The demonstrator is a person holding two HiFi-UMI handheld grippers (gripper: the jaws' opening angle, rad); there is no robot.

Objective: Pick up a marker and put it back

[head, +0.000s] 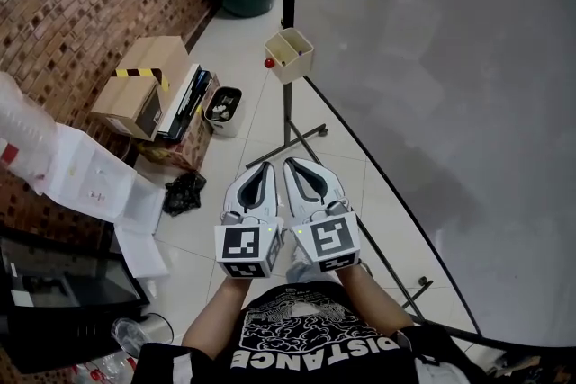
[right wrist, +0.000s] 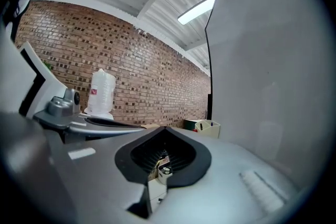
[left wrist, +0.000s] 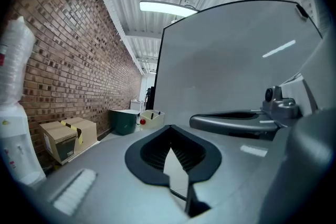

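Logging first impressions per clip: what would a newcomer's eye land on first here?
The left gripper and right gripper, held side by side before the person's chest, both shut and empty. Beyond them a huge grey board fills the right, with a small beige box at its edge.

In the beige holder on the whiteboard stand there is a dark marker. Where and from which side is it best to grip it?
Probably at the upper end, coming from above. The marker stands slightly leaning inside the beige holder, which is open only at the top. Its walls cover the lower part of the marker, so only the top end is free for the jaws.
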